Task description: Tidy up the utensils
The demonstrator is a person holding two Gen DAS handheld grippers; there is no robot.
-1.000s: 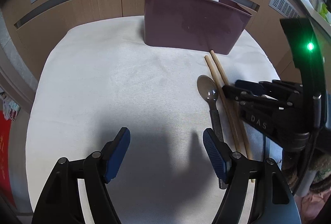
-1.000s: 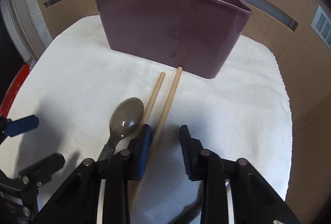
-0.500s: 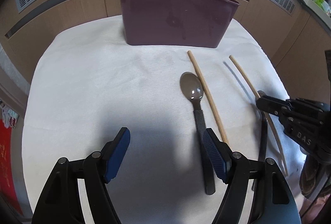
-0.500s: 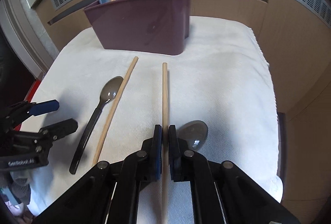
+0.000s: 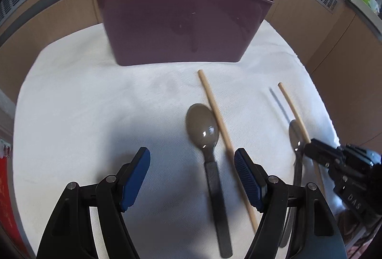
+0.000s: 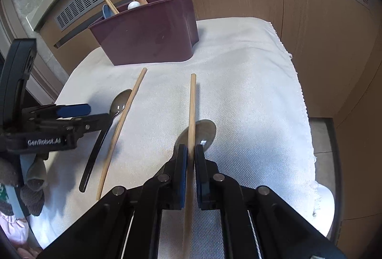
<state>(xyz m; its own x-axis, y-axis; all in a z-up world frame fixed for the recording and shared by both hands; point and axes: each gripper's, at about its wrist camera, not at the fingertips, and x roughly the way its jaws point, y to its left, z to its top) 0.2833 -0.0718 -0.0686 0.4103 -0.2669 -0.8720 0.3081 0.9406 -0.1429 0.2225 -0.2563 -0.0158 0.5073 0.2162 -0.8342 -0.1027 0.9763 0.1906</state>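
Note:
My right gripper (image 6: 191, 153) is shut on a wooden chopstick (image 6: 192, 103), which sticks out forward and hangs above the cloth, over a grey spoon (image 6: 206, 131). From the left wrist view the same right gripper (image 5: 312, 151) shows at the right with that chopstick (image 5: 292, 108). My left gripper (image 5: 192, 163) is open above the white cloth. A grey spoon with a dark handle (image 5: 203, 126) lies in the gap, close to the right finger. The second chopstick (image 5: 220, 128) lies just right of this spoon. The purple caddy (image 5: 181, 20) stands at the back.
The caddy (image 6: 148, 32) holds a wooden stick, a blue-grey spoon, a white spoon and a wooden spoon. The white cloth (image 6: 250, 91) covers a small table whose edge drops off on the right. Wooden cabinet fronts with vent grilles stand close behind.
My right gripper shut on one chopstick and carried it rightward, away from its twin, over the second spoon. My left gripper moved right and nearer the caddy, so the dark-handled spoon now lies between its fingers.

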